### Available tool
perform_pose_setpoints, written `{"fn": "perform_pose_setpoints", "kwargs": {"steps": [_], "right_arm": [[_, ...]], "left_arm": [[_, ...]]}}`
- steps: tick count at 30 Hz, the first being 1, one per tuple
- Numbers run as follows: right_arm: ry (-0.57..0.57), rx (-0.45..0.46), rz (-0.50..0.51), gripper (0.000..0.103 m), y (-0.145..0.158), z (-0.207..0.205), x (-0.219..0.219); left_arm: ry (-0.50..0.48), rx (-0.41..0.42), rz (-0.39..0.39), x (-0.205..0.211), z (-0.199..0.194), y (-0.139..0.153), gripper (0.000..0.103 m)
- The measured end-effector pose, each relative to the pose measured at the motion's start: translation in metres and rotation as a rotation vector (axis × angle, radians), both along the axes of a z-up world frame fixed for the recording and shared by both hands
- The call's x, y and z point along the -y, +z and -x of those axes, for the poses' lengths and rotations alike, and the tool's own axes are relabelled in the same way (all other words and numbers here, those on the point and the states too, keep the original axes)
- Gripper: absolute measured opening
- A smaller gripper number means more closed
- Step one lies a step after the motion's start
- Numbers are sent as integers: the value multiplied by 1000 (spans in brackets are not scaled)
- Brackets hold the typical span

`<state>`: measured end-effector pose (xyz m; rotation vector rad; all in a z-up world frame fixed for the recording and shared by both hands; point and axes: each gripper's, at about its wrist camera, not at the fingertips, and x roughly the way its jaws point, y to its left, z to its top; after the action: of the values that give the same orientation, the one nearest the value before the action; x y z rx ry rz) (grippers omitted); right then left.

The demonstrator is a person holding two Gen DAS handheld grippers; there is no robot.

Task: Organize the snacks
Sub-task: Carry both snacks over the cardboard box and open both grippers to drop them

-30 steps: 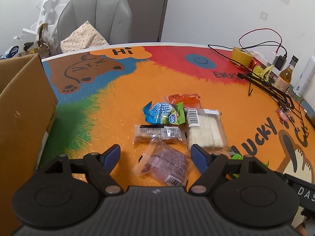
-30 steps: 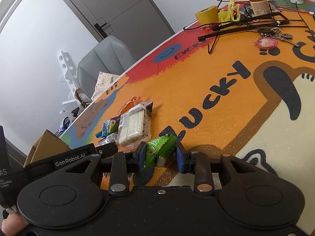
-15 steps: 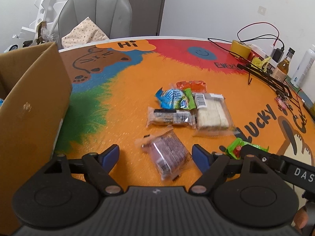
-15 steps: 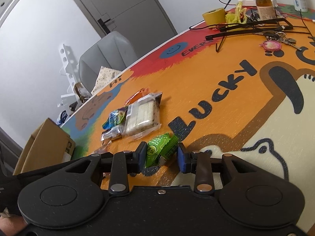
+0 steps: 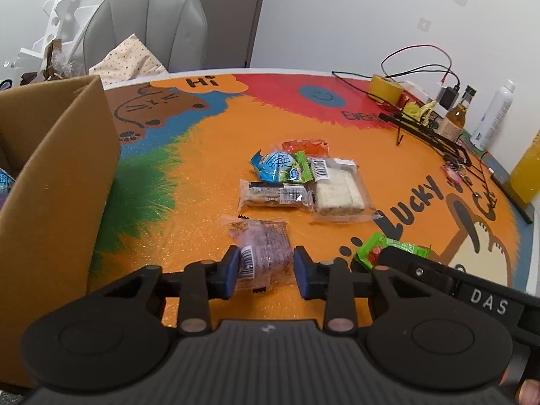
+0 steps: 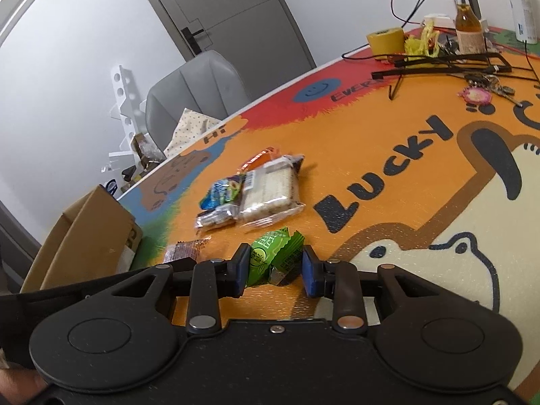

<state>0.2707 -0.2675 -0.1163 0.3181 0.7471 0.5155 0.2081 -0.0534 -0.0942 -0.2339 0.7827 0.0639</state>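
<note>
My left gripper (image 5: 266, 271) has closed on a purple snack in clear wrap (image 5: 265, 253), its blue pads on both sides. My right gripper (image 6: 275, 266) is shut on a green snack packet (image 6: 273, 258), also in the left wrist view (image 5: 388, 249). On the orange table mat lie a white wafer pack (image 5: 339, 190), a dark bar in clear wrap (image 5: 273, 195), a blue-green packet (image 5: 280, 167) and an orange packet (image 5: 305, 145). A cardboard box (image 5: 57, 182) stands at the left, open at the top.
At the far right of the table are a black wire rack (image 5: 432, 135), a yellow tape roll (image 5: 384, 87), a small bottle (image 5: 455, 118), a white spray can (image 5: 491, 118), keys (image 5: 454, 170) and an orange-juice bottle (image 5: 526, 172). A grey chair (image 5: 148, 30) stands behind the table.
My left gripper's jaws went from wide open to closed on the purple snack. The view rose and drew nearer the box. The right gripper still holds the green packet, slightly higher.
</note>
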Motion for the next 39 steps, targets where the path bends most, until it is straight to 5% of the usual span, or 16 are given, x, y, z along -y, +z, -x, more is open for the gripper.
{"fn": "perform_pose_setpoints", "kwargs": {"steps": [39], "right_arm": [[149,261,-36,30,88,67,-86]], "left_arm": [[60,284,-14,-76,109,103,32]]}}
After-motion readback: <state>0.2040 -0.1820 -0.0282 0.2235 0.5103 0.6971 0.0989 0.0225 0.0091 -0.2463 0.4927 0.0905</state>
